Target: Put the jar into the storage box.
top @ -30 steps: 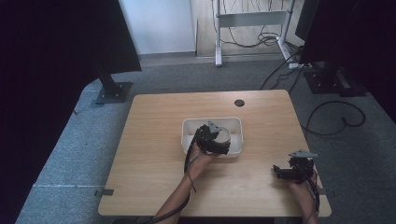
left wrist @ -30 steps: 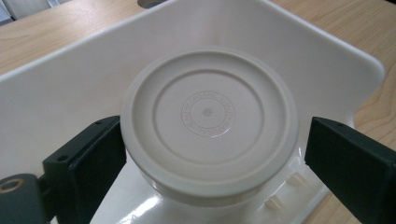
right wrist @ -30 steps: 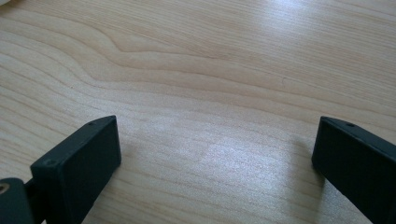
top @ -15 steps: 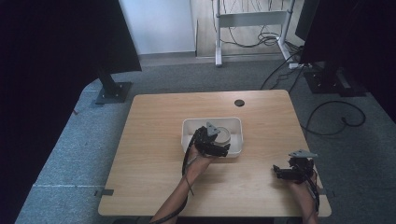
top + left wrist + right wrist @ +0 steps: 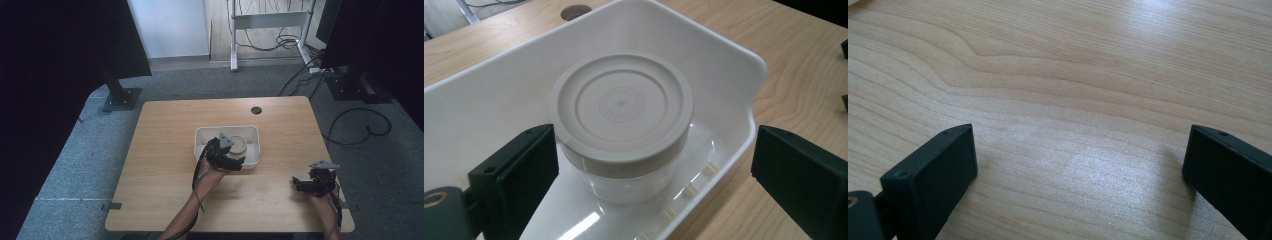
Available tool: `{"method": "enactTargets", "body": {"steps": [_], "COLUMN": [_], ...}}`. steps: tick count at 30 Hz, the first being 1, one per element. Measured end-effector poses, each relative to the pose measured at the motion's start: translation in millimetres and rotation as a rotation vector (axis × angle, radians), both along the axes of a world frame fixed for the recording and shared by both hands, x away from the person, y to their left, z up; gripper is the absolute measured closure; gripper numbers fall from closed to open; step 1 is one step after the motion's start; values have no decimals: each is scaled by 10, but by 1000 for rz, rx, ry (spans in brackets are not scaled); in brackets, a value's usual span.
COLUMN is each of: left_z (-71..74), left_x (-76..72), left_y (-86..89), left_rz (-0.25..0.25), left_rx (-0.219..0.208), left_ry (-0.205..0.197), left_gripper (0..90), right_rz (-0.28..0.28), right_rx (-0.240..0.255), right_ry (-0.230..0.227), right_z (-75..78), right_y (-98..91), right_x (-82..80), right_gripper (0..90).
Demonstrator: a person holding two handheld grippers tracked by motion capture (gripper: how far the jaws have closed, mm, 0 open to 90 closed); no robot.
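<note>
Left gripper point(image 5: 644, 165) is spread wide, jaws standing to either side of the jar point(image 5: 621, 125) without touching it: one jaw sits close against the jar's side, the other is well out, beyond the tray's near wall and over bare wood. Jar stands inside the white tray point(image 5: 744, 65), directly ahead of this gripper and between its jaws, a little nearer the close jaw. Judgement: the wide spread is there to clear the beige lid point(image 5: 621, 102), which is broader than the clear body below it; the far jaw being outside the tray wall suggests the gripper must shift toward the jar or come in higher before closing, else the wall would be caught in the grip. Jar is upright, its long axis vertical, lid facing up toward the camera, base flat on the tray floor; round in plan, so no preferred heading for the grasp. In the high view, the left gripper point(image 5: 223, 152) hangs over the tray's near edge. Right gripper point(image 5: 312, 182) is parked well off to the side, low over the tabletop point(image 5: 1063, 75), jaws equally wide and holding nothing; probably idle, kept out of the working hand's way.
</note>
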State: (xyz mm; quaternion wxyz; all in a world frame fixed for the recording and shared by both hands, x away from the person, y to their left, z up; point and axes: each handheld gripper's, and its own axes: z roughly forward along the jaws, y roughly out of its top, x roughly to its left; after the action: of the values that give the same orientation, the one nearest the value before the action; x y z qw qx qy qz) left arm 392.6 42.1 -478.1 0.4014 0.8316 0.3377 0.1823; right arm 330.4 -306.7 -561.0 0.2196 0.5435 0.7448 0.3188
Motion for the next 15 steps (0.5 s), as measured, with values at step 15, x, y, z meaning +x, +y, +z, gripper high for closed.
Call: {"method": "enactTargets", "body": {"steps": [15], "left_z": [32], "left_x": [-121], "left_y": [137], "left_rz": [-33], "left_rx": [-16], "left_ry": [-1], "left_gripper": [53], "right_rz": [-1], "right_rx": [0], "right_ry": [0], "right_z": [0], "right_y": [3], "right_x": [0], "right_gripper": [8]}}
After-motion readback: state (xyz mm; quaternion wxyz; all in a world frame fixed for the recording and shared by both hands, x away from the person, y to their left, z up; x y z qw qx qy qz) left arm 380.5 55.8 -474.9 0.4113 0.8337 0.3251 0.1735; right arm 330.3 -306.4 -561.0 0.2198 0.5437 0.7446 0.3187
